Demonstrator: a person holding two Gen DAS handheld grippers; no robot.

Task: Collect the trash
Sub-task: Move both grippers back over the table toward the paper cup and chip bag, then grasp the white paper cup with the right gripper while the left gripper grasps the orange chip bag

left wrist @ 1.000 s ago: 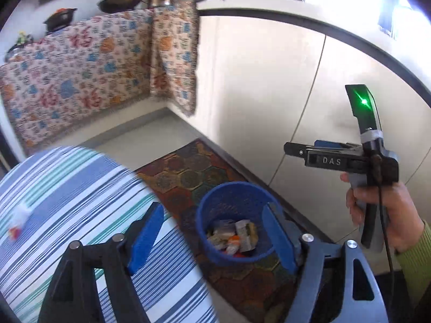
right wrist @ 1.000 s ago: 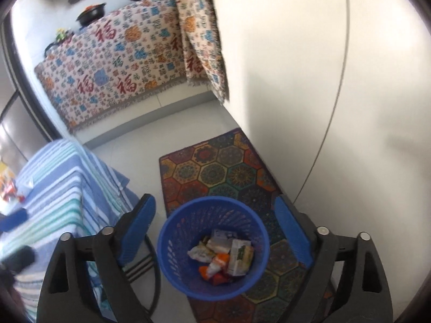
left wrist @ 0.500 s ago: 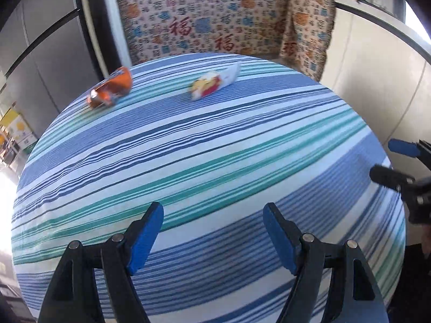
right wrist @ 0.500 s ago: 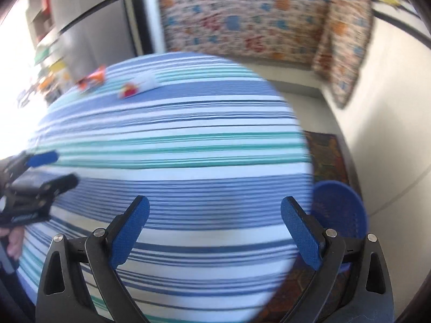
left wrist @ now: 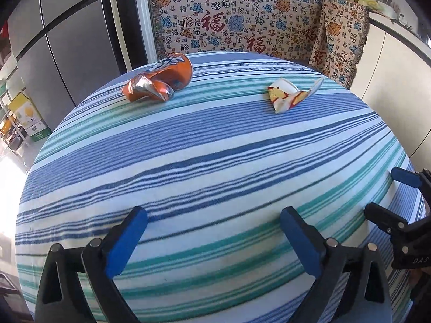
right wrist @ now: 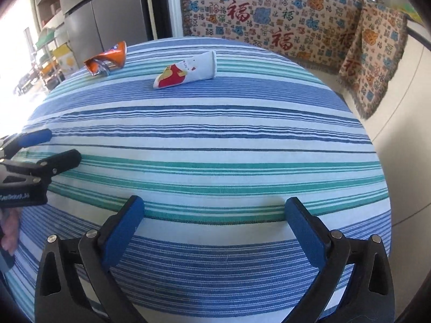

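Observation:
A crushed orange can (left wrist: 159, 79) lies at the far left of the round striped table (left wrist: 215, 167). A crumpled white, red and yellow wrapper (left wrist: 292, 94) lies at the far right. Both also show in the right wrist view, the can (right wrist: 107, 59) and the wrapper (right wrist: 186, 71). My left gripper (left wrist: 212, 231) is open and empty over the table's near edge. My right gripper (right wrist: 215, 220) is open and empty, also over the near edge. Each gripper shows at the edge of the other's view. The trash basket is out of view.
A patterned cloth (left wrist: 242, 18) covers the counter behind the table. A grey fridge (left wrist: 67, 40) stands at the back left. White cabinet doors (left wrist: 398, 86) run along the right. Boxes and shelves (left wrist: 24, 115) stand at the far left.
Both grippers have swung from the blue basket on the floor to face the table, then moved closer to it. The can and wrapper now look larger. Both stay open.

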